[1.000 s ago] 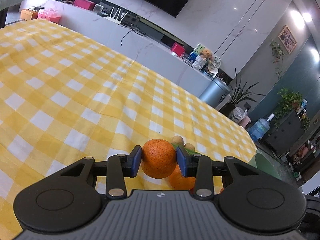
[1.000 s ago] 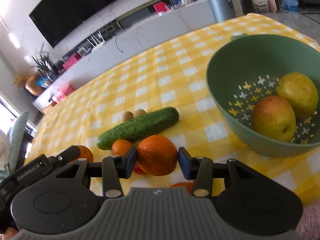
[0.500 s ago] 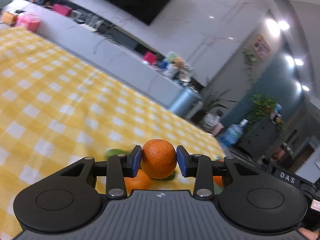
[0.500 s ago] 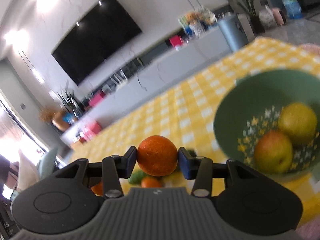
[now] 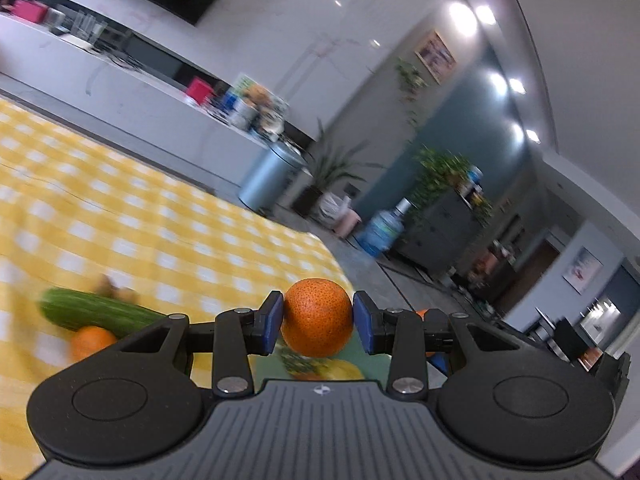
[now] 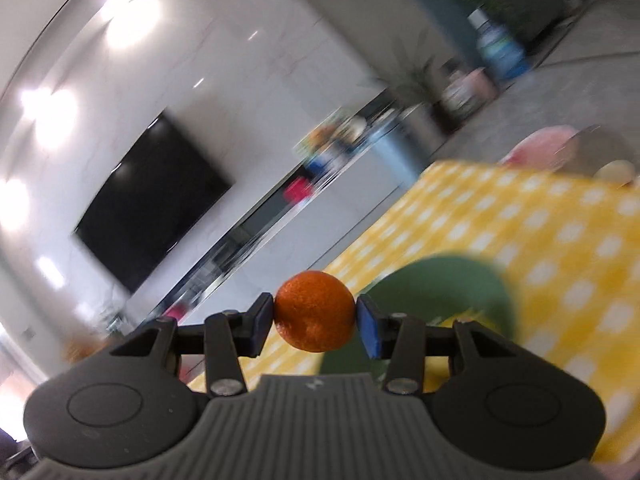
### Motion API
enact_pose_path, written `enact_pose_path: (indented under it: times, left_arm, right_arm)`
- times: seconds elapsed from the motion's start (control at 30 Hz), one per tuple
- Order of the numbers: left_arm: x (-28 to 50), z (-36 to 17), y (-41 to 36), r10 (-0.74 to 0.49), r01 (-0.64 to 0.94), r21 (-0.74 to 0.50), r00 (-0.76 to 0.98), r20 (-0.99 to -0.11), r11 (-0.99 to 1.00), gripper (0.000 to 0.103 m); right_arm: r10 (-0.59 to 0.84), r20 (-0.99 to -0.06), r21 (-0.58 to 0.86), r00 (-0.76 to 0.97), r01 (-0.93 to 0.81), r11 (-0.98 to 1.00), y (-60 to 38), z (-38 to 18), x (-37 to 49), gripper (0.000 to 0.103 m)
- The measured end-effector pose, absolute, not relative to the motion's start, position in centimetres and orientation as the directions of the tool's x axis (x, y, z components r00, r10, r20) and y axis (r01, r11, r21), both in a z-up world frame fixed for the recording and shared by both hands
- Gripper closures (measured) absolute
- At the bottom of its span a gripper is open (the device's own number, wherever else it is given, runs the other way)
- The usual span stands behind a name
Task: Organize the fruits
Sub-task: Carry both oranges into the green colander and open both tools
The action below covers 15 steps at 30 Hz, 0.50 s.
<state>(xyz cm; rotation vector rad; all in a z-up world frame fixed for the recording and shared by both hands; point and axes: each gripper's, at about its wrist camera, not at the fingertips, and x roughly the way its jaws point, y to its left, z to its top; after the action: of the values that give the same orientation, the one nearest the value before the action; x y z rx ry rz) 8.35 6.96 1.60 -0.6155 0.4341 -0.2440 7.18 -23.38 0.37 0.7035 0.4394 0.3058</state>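
My left gripper (image 5: pixel 318 322) is shut on an orange (image 5: pixel 317 316) and holds it in the air above the green colander (image 5: pixel 272 368), where a yellow fruit (image 5: pixel 336 369) shows just below it. My right gripper (image 6: pixel 315 322) is shut on another orange (image 6: pixel 314 310), held up over the near side of the green colander (image 6: pixel 440 296), whose inside is hidden. A cucumber (image 5: pixel 96 314) and one more orange (image 5: pixel 92 342) lie on the yellow checked tablecloth (image 5: pixel 120 220) at the left. Both views are blurred.
The right gripper's body (image 5: pixel 440 320) shows just right of my left fingers. The table's far edge (image 5: pixel 320 236) drops to the floor, with a bin (image 5: pixel 270 178) and a water bottle (image 5: pixel 384 228) beyond. A pink item (image 6: pixel 540 148) sits past the table corner.
Both grippers lifted their oranges off the table and swung right toward the colander. The left view now looks over the table edge; the right one tilted upward.
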Motion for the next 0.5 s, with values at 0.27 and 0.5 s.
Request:
enact_pose_path:
  times: [0.27, 0.5]
  left_arm:
    - [12.2, -0.2, 3.1, -0.426, 0.139, -0.597, 0.824, -0.373, 0.790, 0.060]
    - [14.5, -0.5, 1.1, -0.410, 0.127, -0.549, 0.804, -0.431, 0.826, 0.060]
  right_arm:
    - [0.392, -0.304, 0.673, 0.868, -0.095, 0.734, -24.2, -1.0, 8.3, 0.060]
    - [0.391, -0.295, 0.681, 0.872, -0.095, 0.726, -24.3, -1.1, 8.2, 0.060]
